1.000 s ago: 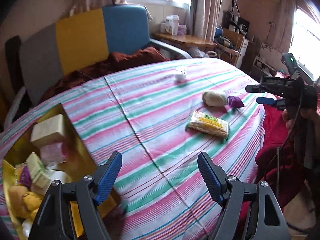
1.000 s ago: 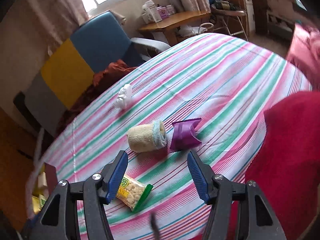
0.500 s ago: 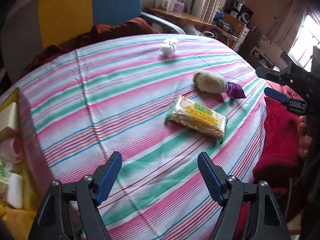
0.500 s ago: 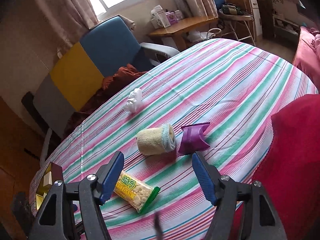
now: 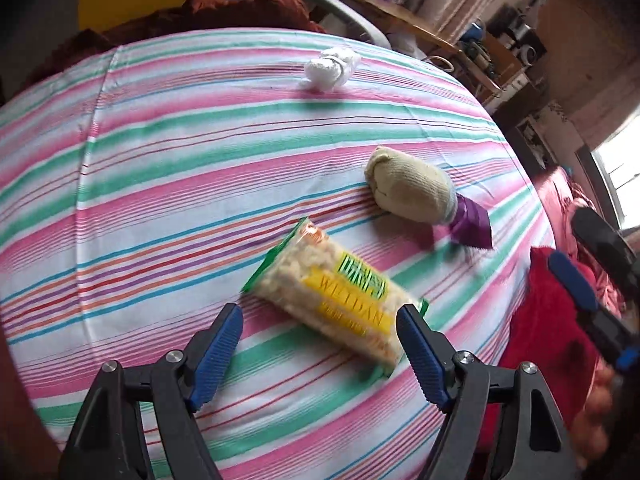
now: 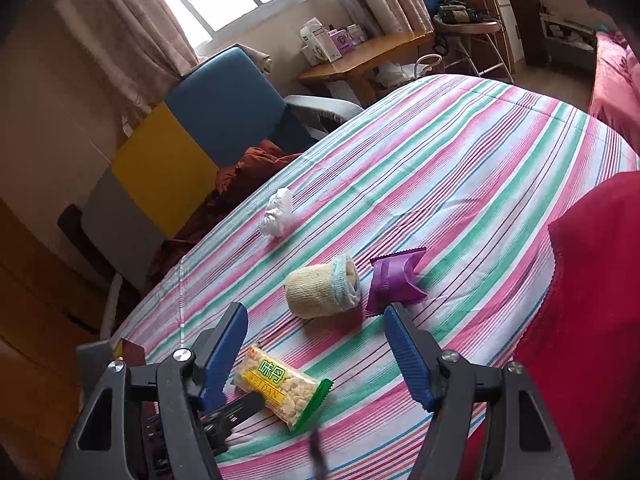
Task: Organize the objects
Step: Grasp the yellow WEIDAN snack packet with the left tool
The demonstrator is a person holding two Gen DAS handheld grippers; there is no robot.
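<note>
Snack pack [image 5: 334,304] flat, diagonal, nearest. Rolled cream sock [image 5: 410,192] on its side, touching purple wrapper [image 5: 470,226]. White crumpled wad [image 5: 330,68] farther back, apart from the rest.

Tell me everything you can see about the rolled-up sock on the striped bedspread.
The rolled sock is a cream-yellow knit bundle, folded into a stubby cylinder with a pale blue cuff band turned over one end. It looks soft and ribbed. It lies on its side on the striped bedspread, its cuffed end toward the purple packet, which it meets or nearly meets. The snack bar packet lies apart from it, nearer the left gripper. Neither gripper touches it.
</note>
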